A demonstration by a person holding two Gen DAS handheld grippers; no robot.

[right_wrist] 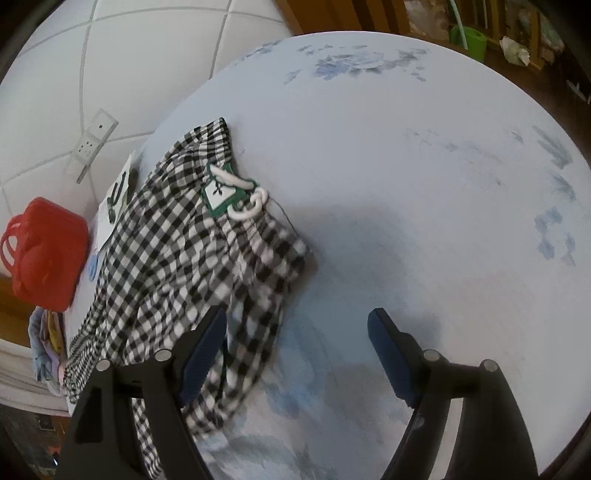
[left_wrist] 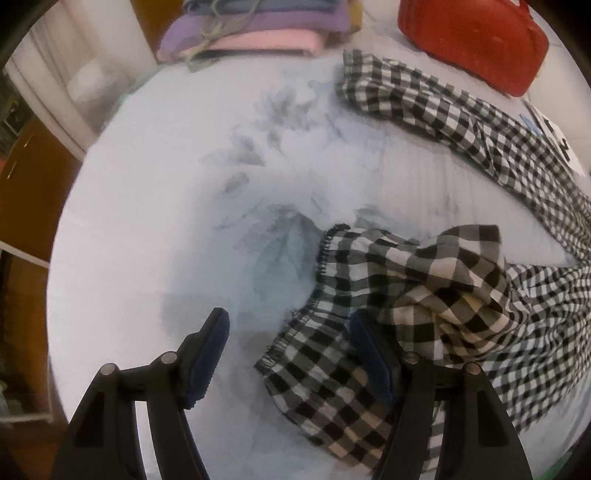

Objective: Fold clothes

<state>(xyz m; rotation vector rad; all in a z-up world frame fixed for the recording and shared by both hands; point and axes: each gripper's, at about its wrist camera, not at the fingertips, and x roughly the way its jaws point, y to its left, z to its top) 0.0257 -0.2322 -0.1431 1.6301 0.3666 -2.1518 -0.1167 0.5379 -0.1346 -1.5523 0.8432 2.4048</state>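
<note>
In the left wrist view, the left gripper is at the bottom of the frame with its jaws wide apart and nothing held between them. The black-and-white checked garment lies on the pale, faintly flowered tablecloth. It fills the lower right of the frame, and one long part runs up along the right side toward the top. A stitched hem corner of the garment lies between the two blue pads – the right pad sits on or just over the cloth, the left one is over bare tablecloth. At the upper edge there is a stack of folded clothes in pink and purple, and at the upper right a red bag.

In the right wrist view, the right gripper is also spread wide and holds nothing. The checked garment lies in the left half of the frame, with a green-and-white tag and a white drawstring near its upper edge. The left finger of this gripper is over the garment's lower edge; whether it touches, I cannot tell. The right finger is over bare tablecloth. The red bag is at the left edge of the frame, well apart from the gripper.
</note>
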